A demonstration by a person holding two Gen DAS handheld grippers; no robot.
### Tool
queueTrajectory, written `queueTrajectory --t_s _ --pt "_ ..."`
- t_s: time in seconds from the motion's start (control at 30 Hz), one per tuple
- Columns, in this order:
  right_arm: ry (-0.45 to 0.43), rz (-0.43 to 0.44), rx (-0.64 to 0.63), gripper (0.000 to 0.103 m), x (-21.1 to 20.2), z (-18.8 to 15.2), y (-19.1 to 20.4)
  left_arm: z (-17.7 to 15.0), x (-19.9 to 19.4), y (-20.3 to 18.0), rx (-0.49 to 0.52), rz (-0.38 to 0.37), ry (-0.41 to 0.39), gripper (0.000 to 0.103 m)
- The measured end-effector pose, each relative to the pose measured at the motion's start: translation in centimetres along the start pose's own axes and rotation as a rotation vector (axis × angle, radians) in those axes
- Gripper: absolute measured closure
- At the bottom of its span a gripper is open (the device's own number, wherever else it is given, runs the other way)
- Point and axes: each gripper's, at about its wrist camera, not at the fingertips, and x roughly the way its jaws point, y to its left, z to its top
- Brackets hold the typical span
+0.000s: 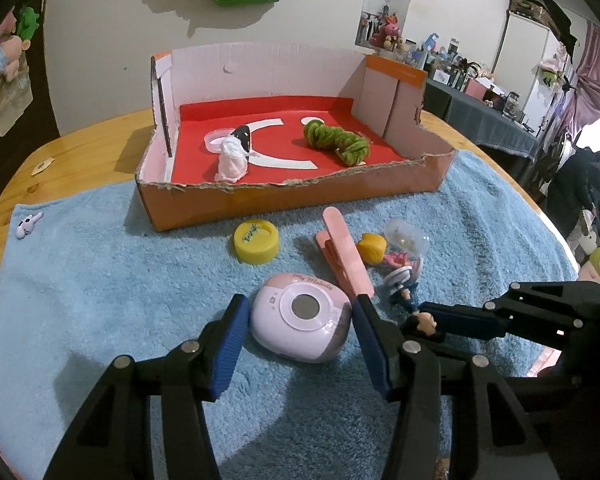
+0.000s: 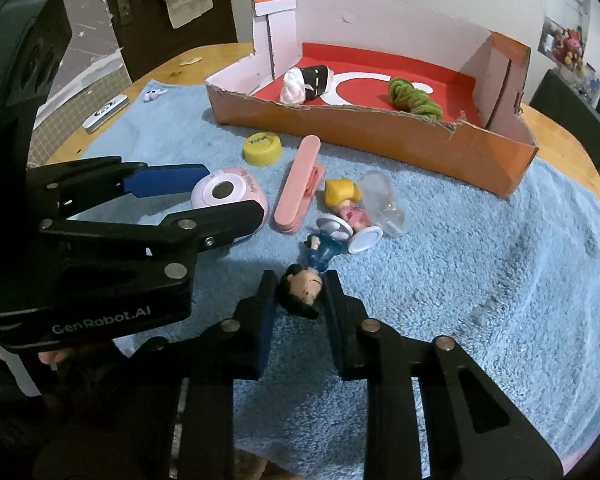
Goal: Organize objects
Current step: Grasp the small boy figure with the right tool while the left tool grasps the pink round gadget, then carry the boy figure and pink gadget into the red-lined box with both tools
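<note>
Fluffy blue towel (image 1: pixel 100 300), left tongs (image 1: pixel 296 332) apart around rounded pink device (image 1: pixel 300 322), right tongs (image 2: pixel 300 304) clamped on glossy figurine (image 2: pixel 306 276)

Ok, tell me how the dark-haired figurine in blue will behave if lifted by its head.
The dark-haired blue-clad figurine looks like rigid, glossy plastic, so probably slippery. The right tongs flank only its rounded head, so its body may swing. It likely weighs little.
</note>
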Motion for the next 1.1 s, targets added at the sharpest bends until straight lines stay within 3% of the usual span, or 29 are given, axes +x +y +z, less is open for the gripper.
queueTrajectory --t_s 0.27,0.4,1.1 --pt "0.000 0.011 0.005 0.081 -0.1 -0.2 0.1 -0.3 -0.1 0.1 0.011 -0.001 -0.020 0.047" --pt "0.000 0.011 0.002 0.081 -0.3 -0.4 0.2 -0.7 0.6 0.8 -0.034 -0.055 -0.002 0.047" --pt "-0.059 0.029 0.031 0.081 -2.1 0.0 -0.2 -0.6 -0.5 0.7 -0.028 -0.023 -0.023 0.047"
